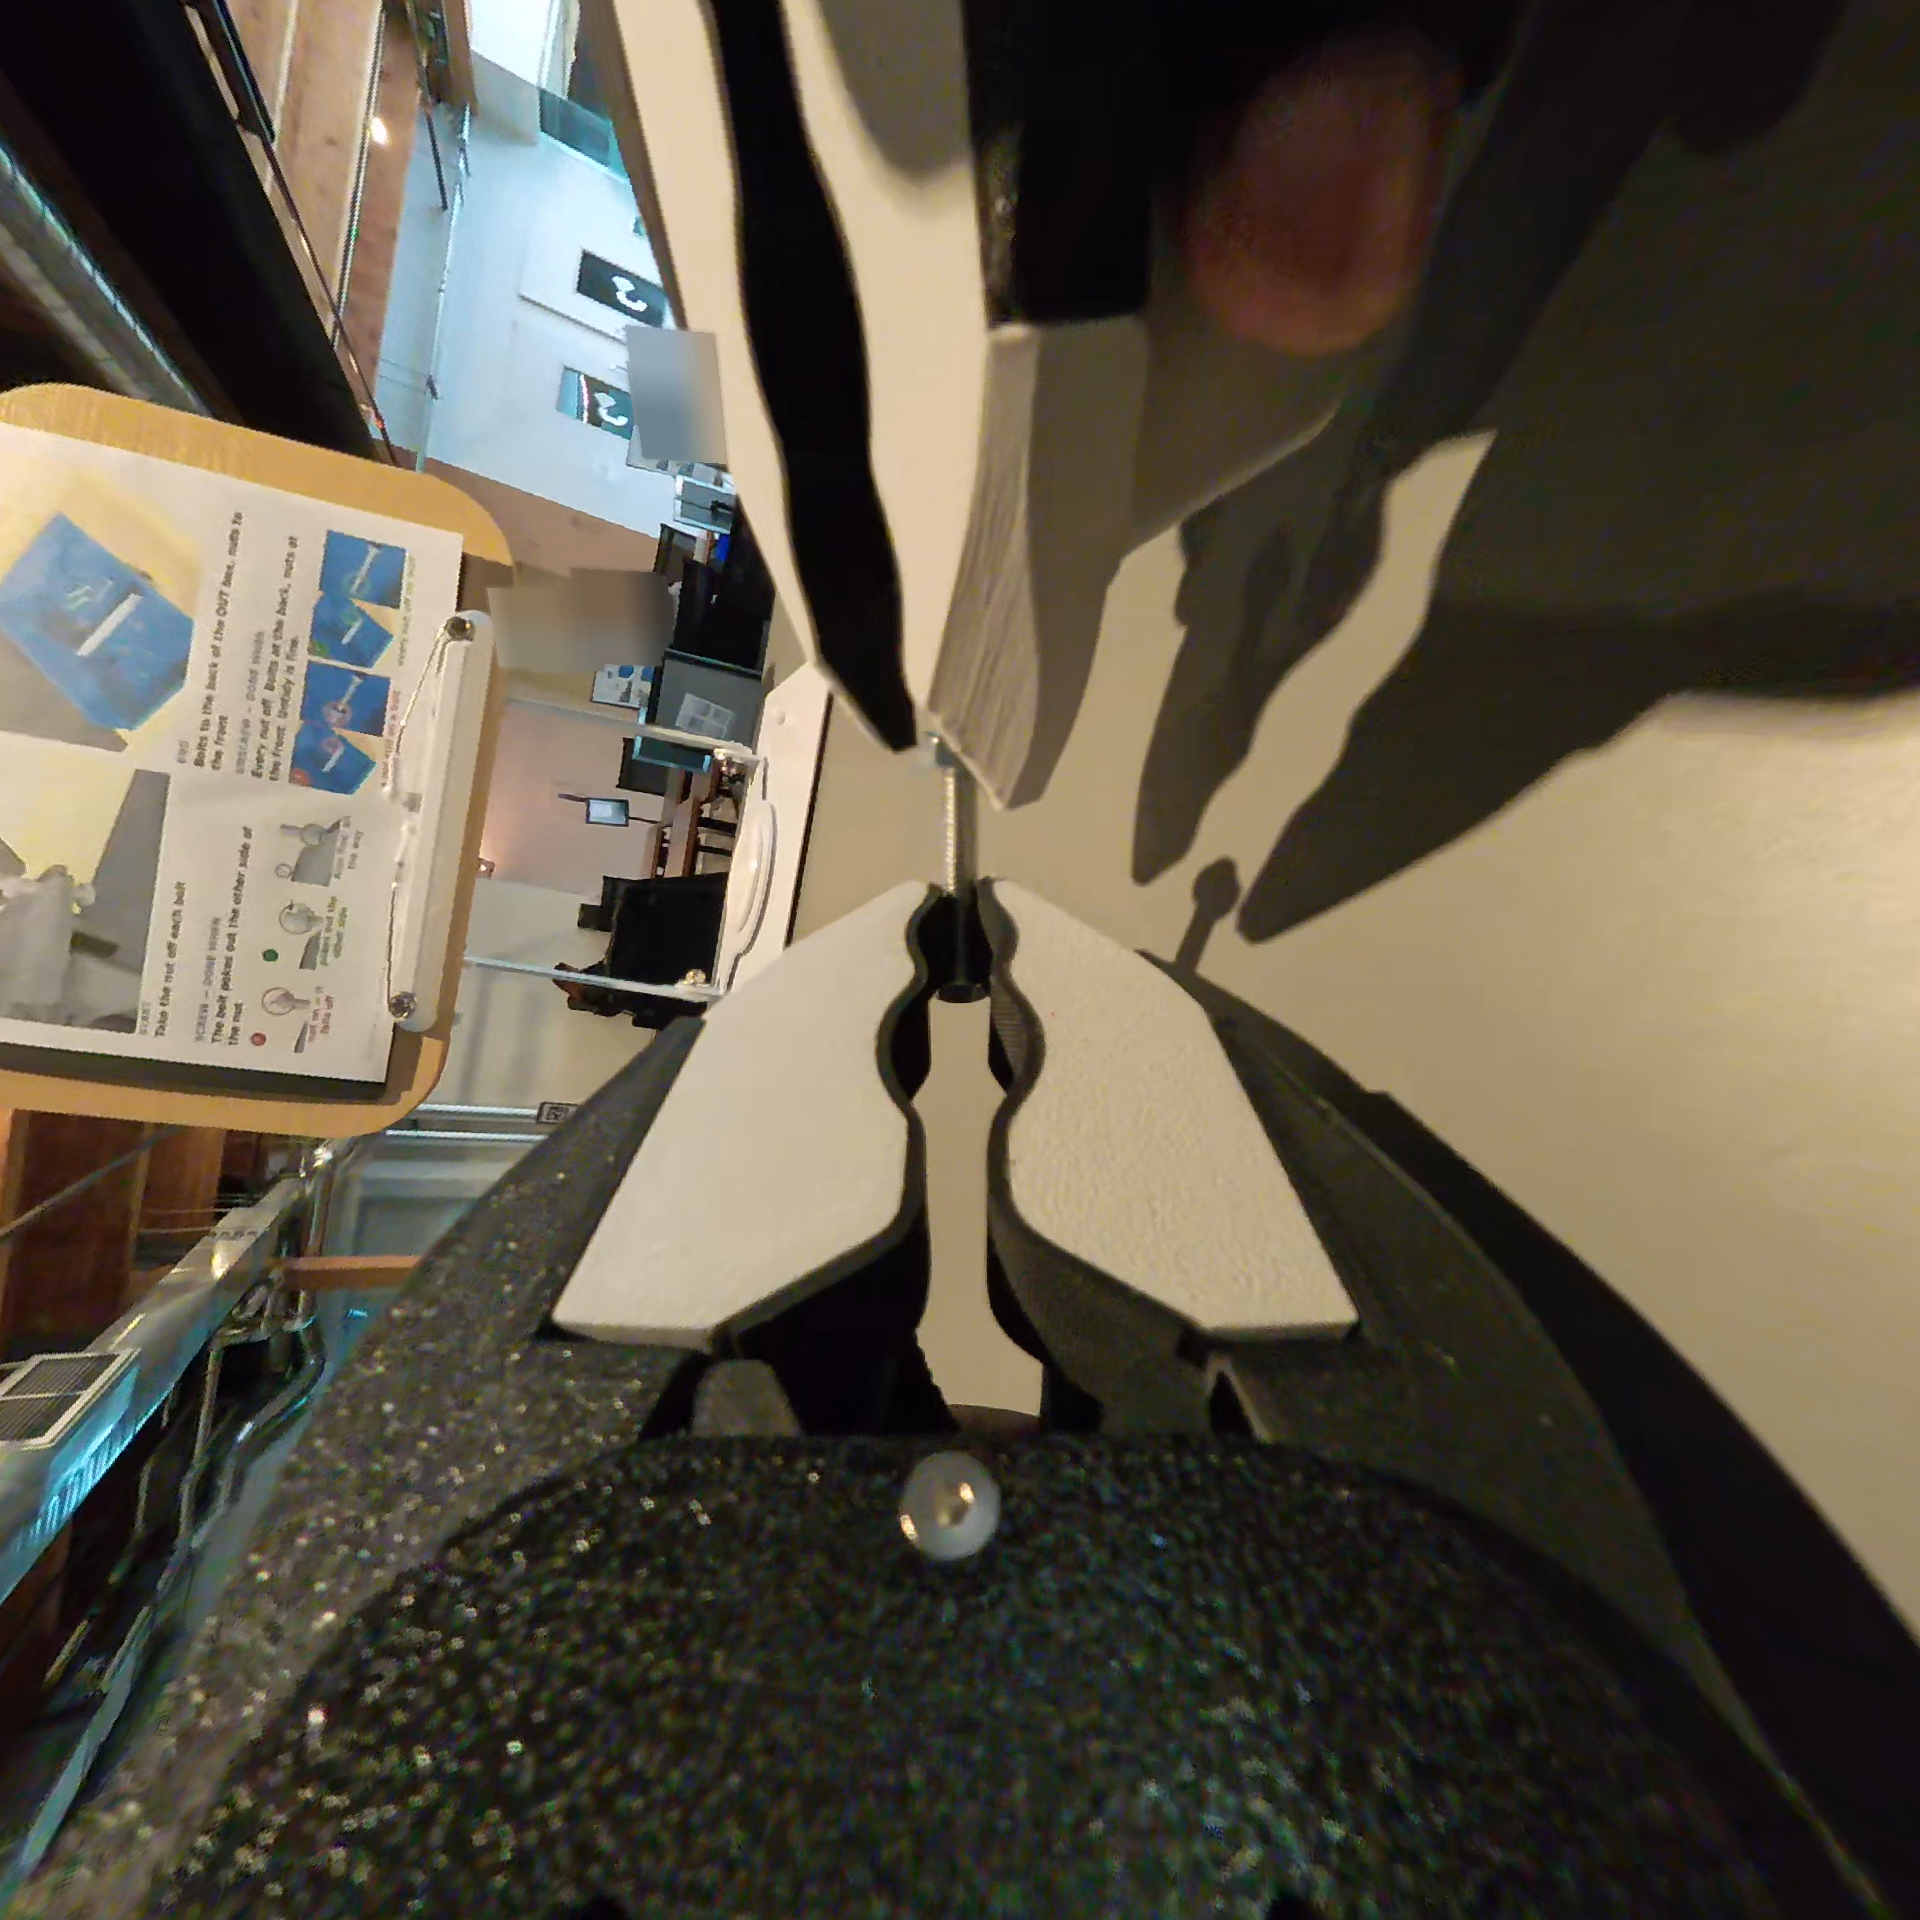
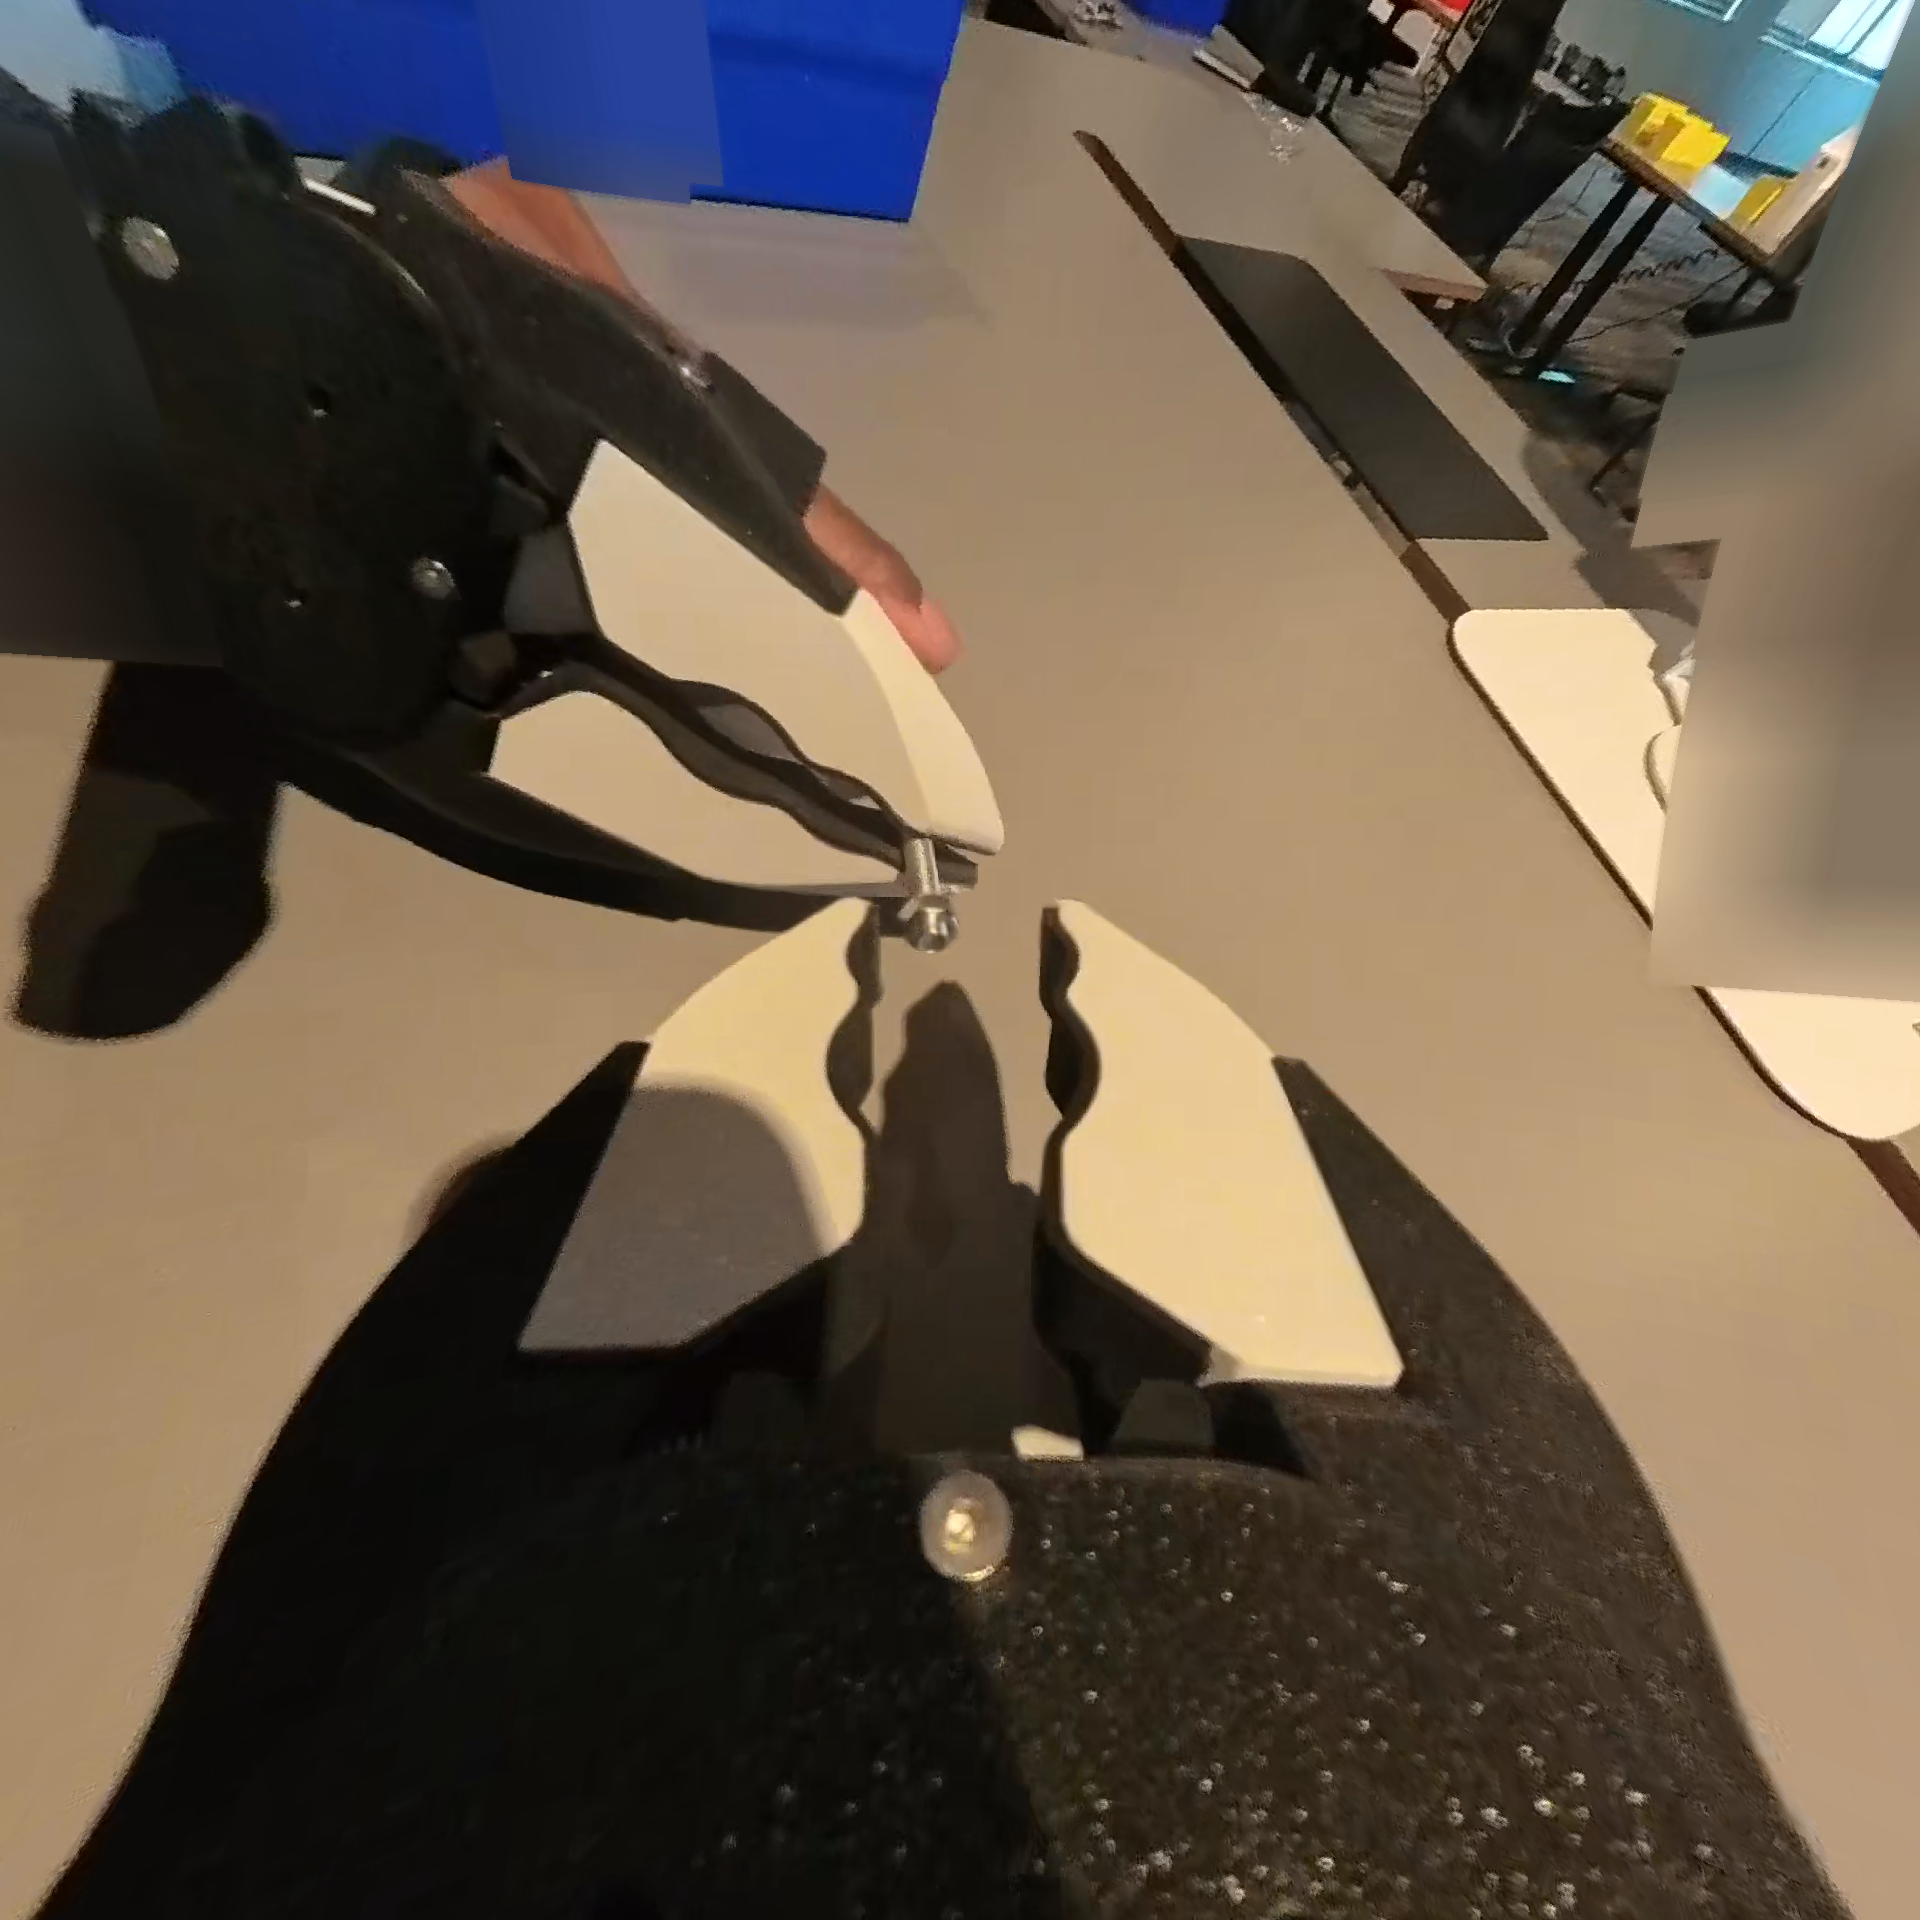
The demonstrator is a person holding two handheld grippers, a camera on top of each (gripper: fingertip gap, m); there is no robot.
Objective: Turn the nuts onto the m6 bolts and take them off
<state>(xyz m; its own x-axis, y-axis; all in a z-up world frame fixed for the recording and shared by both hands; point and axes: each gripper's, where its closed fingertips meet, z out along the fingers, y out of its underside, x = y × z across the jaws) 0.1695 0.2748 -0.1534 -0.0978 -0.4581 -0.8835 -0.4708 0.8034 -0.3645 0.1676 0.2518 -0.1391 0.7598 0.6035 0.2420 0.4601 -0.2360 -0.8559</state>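
My left gripper [image 1: 951,914] is shut on a bolt [image 1: 954,831], held by its dark head end. The silver threaded shaft points away toward the right gripper [image 1: 935,740]. A silver nut [image 1: 933,744] sits on the far end of the shaft. In the right wrist view, my right gripper [image 2: 956,916] is open, and its fingertips stand on either side of the nut [image 2: 928,925]. The nut is close to the left fingertip [image 2: 847,935], and I cannot tell whether they touch. The left gripper [image 2: 935,854] comes in from the upper left above the grey table [image 2: 1143,520].
An instruction sheet on a wooden board [image 1: 208,748] stands at the left. Blue bins [image 2: 810,104] are at the table's far edge. A black mat [image 2: 1351,384] and white boards [image 2: 1548,727] lie to the right. A person's hand [image 2: 883,582] holds the left gripper.
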